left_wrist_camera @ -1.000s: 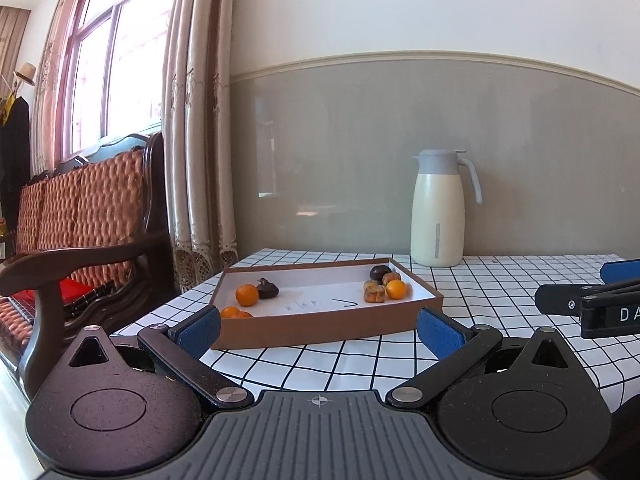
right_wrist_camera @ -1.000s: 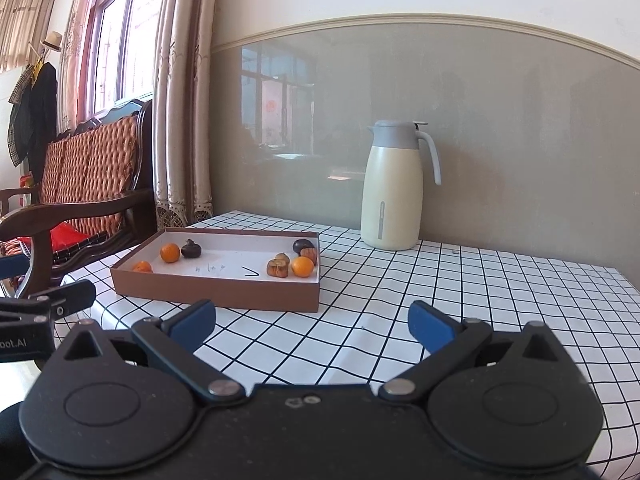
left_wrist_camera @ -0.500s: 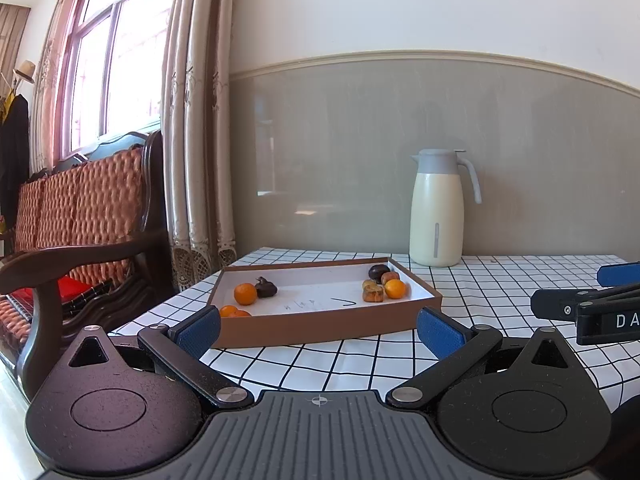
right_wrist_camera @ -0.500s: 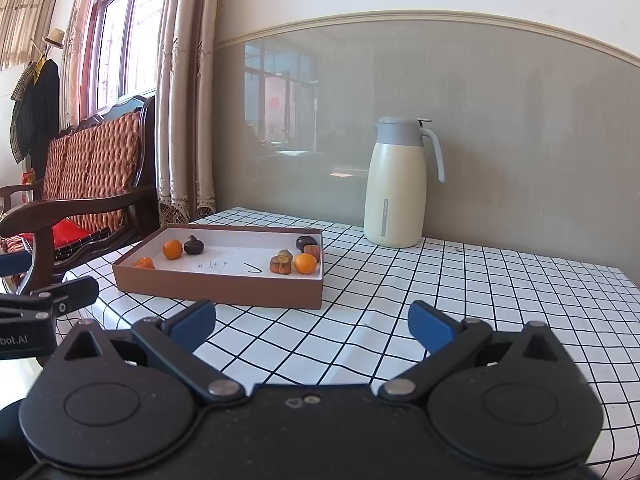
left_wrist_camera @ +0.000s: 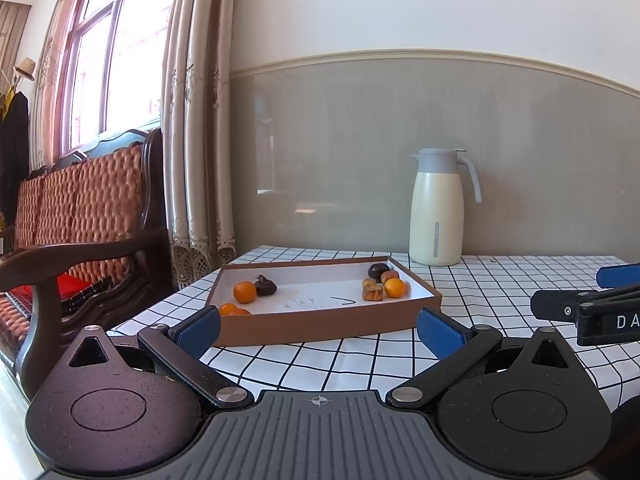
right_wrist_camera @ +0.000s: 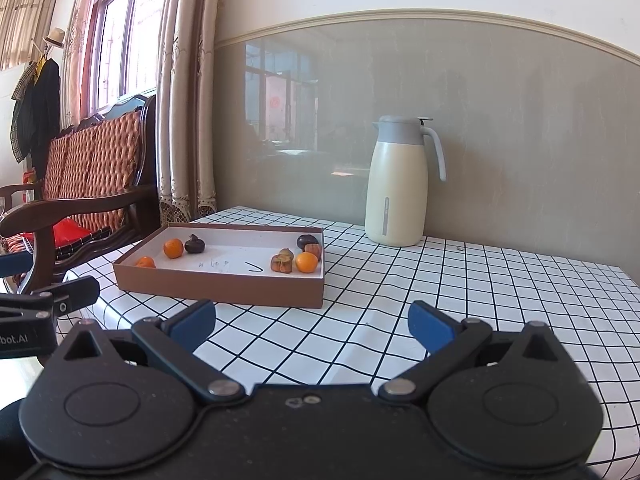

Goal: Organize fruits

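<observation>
A shallow brown cardboard box (left_wrist_camera: 320,326) (right_wrist_camera: 224,286) with a white floor lies on the checked tablecloth. At its left end sit an orange (left_wrist_camera: 244,292) (right_wrist_camera: 173,248), a dark fruit (left_wrist_camera: 265,286) (right_wrist_camera: 194,244) and another orange (left_wrist_camera: 232,310) (right_wrist_camera: 145,262) by the near wall. At its right end lie an orange (left_wrist_camera: 395,287) (right_wrist_camera: 307,262), a dark fruit (left_wrist_camera: 378,270) (right_wrist_camera: 307,241) and brownish fruits (left_wrist_camera: 372,291) (right_wrist_camera: 282,262). My left gripper (left_wrist_camera: 319,330) and right gripper (right_wrist_camera: 312,322) both stand open and empty, short of the box.
A cream thermos jug (left_wrist_camera: 437,210) (right_wrist_camera: 398,184) with a grey lid stands at the back by the grey wall. A wooden sofa (left_wrist_camera: 76,216) with orange cushions is left of the table, beside curtains (left_wrist_camera: 196,120). The table's right edge (right_wrist_camera: 628,292) falls away.
Both grippers have drifted slightly; the box sits a little higher and farther left in the right wrist view. Both stay open and empty.
</observation>
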The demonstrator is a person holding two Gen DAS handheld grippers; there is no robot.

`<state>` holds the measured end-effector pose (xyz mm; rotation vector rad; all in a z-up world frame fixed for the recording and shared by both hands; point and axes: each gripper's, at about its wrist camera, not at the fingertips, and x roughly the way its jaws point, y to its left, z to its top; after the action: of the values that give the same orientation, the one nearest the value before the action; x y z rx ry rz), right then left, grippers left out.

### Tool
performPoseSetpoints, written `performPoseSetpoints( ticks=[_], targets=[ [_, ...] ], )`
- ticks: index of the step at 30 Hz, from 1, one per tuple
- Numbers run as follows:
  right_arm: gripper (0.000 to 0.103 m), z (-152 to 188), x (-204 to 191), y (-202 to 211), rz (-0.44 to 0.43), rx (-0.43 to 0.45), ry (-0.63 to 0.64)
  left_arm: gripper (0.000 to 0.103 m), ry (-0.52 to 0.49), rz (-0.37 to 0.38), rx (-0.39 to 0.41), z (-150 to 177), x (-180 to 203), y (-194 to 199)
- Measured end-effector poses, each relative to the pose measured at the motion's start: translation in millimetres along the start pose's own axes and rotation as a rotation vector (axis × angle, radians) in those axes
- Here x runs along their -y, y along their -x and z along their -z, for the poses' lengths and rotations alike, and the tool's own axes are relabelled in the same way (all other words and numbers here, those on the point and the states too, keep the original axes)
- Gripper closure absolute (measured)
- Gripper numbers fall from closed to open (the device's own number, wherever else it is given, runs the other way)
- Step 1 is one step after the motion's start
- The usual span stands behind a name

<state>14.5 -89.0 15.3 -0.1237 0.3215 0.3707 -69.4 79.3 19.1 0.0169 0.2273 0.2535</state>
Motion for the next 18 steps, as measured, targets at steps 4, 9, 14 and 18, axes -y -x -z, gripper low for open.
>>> performPoseSetpoints(
  ticks=[4,9,14,18],
  targets=[
    [0.006,0.2,-0.9,-0.1,0.000,-0.001,0.003,0.000,-0.007,-0.003,0.002,-0.1,0.8,0.1],
    [0.006,0.2,-1.3,-0.1,0.001,-0.001,0.002,0.000,-0.002,-0.003,0.000,-0.1,0.3,-1.0],
    [0.006,0.5,-1.5,-0.1,0.000,-0.001,0.002,0.000,-0.015,-0.005,0.003,-0.1,2.8,-0.5],
    [0.006,0.3,-1.6,-0.2,-0.001,-0.002,0.002,0.000,-0.014,-0.004,-0.001,-0.2,2.9,-0.6]
  ],
)
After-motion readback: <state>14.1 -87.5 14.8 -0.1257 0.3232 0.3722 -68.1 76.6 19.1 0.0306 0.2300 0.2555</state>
